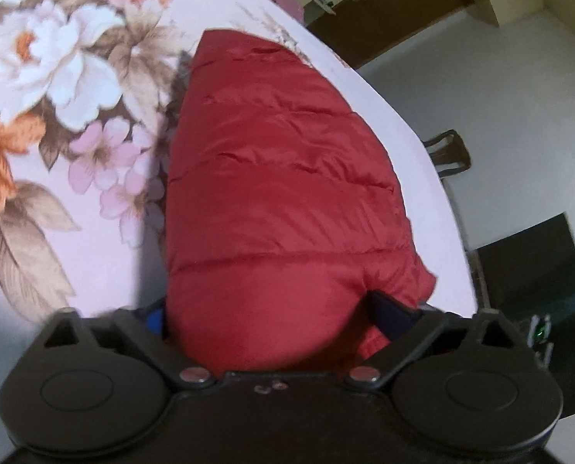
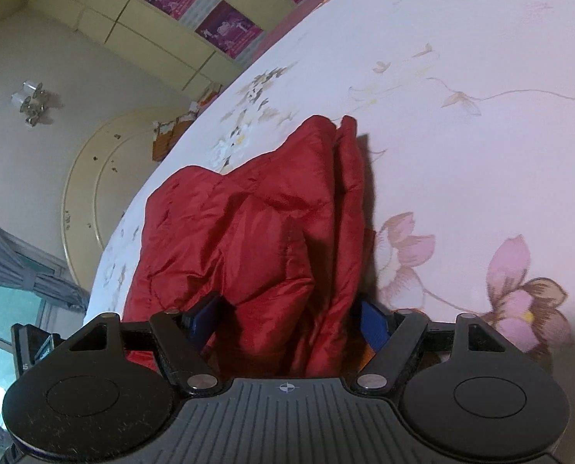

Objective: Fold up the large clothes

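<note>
Pink floral bedspread — red quilted jacket lying on it.

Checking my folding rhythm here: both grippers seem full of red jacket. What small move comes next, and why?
Probably lower both ends together onto the floral sheet. The left gripper and right gripper each have jaws around the red jacket, its bulk bunched between them.

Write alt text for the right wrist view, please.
The right gripper clamps a bunched fold of a red quilted jacket, one blue finger pad on each side. The jacket lies on a pale floral bedspread; yellow cabinets with purple posters stand behind.
</note>
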